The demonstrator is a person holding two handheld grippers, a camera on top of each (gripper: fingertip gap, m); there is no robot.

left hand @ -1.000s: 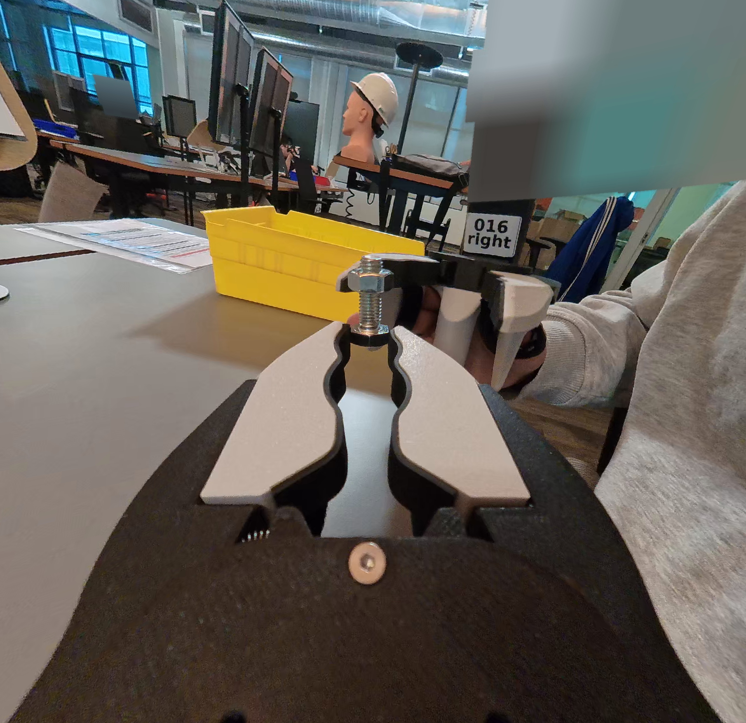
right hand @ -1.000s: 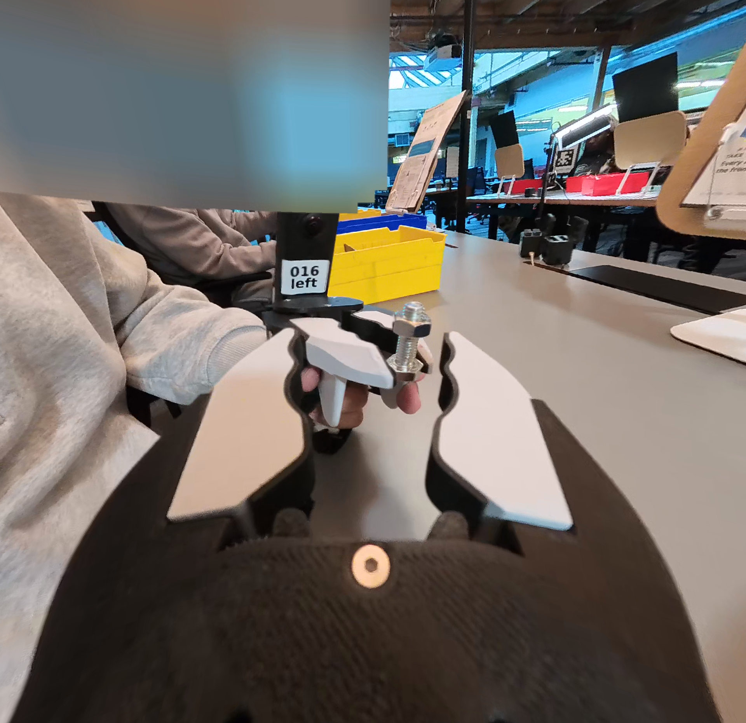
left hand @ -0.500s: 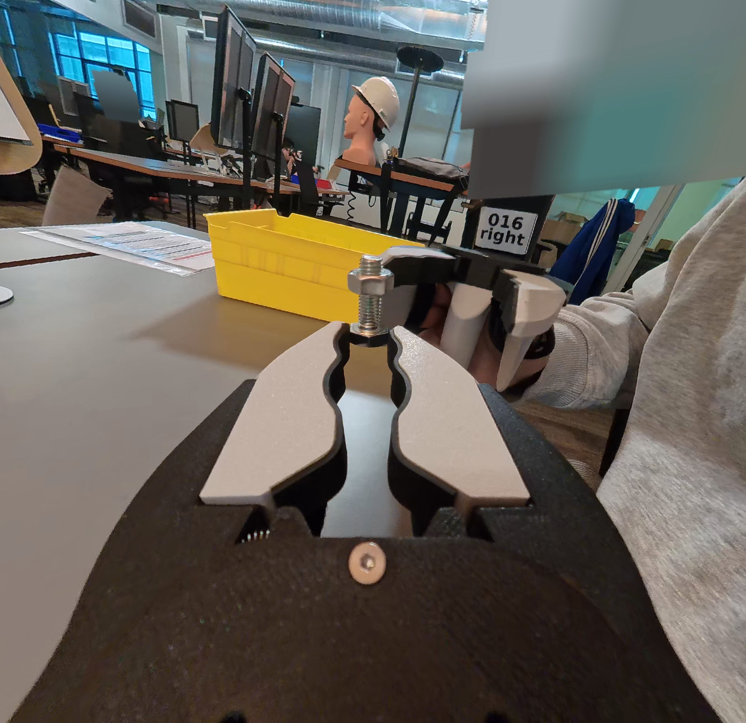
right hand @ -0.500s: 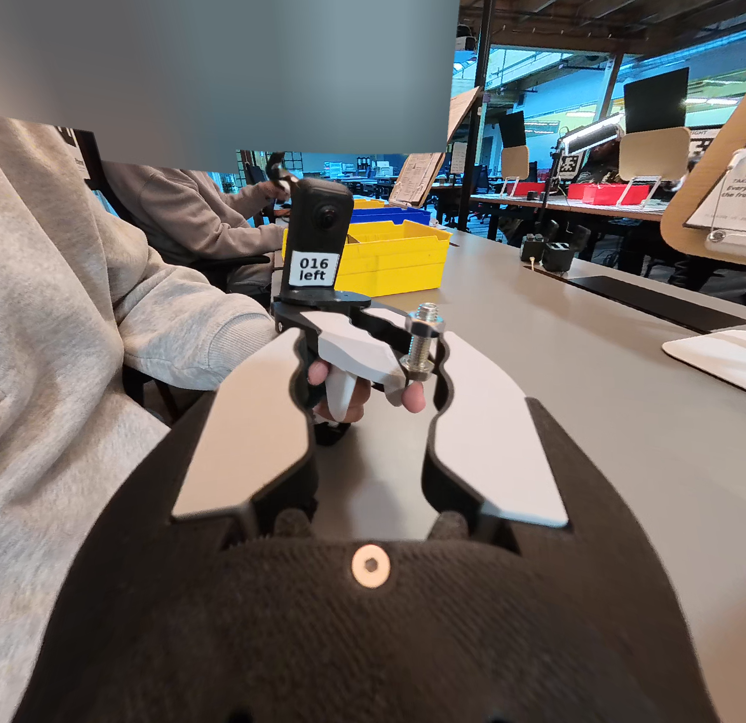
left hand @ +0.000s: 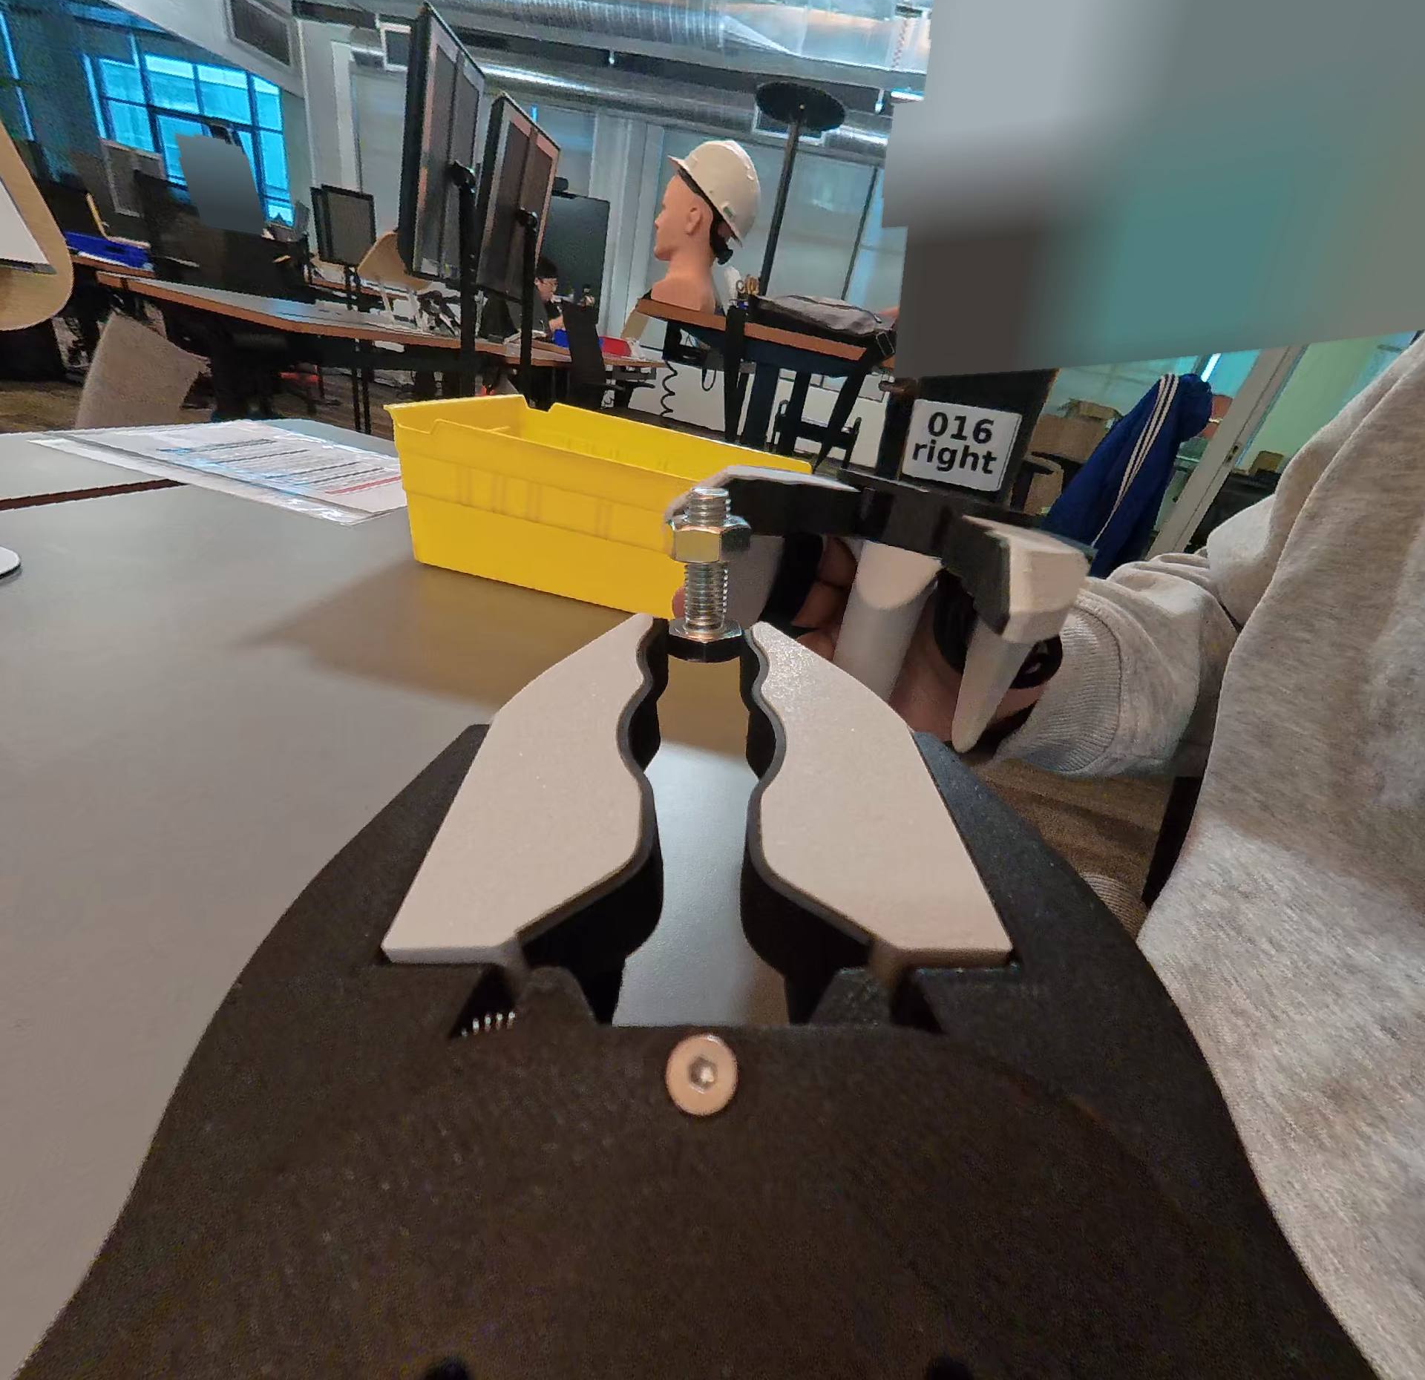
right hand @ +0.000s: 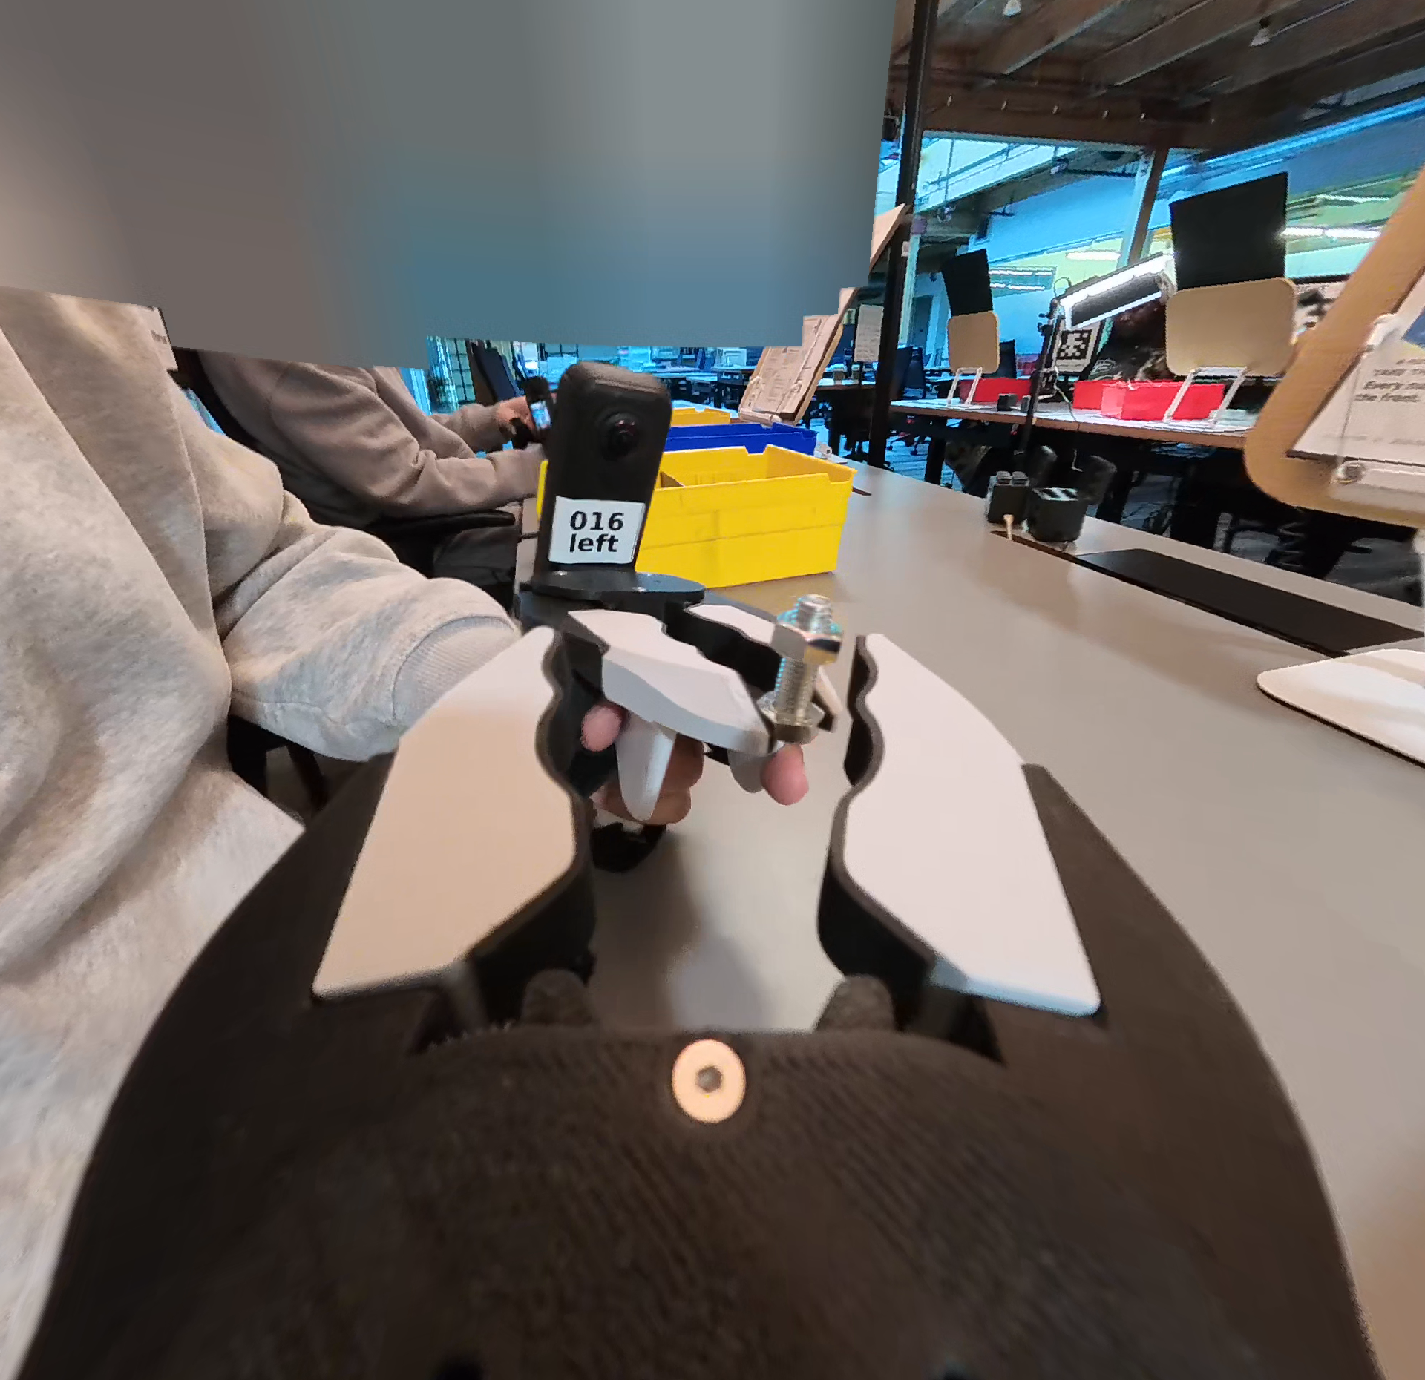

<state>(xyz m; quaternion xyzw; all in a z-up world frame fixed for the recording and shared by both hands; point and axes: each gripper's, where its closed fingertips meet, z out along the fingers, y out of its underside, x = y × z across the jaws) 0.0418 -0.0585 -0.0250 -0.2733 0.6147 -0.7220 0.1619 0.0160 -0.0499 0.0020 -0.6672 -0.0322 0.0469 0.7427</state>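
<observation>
Left wrist view: left hand-held gripper (left hand: pixel 700 638) clenched on the head end of a silver threaded steel bolt (left hand: pixel 703 589), bolt upright above the grey bench (left hand: pixel 193 695). A silver hex nut (left hand: pixel 703 539) sits high on the thread. Right hand-held gripper (right hand: pixel 705 668) is spread wide in the right wrist view, grasping nothing; one of its fingertips (left hand: pixel 752 495) is just beside the nut, contact unclear. A yellow plastic bin (left hand: pixel 540 495) stands on the bench behind.
</observation>
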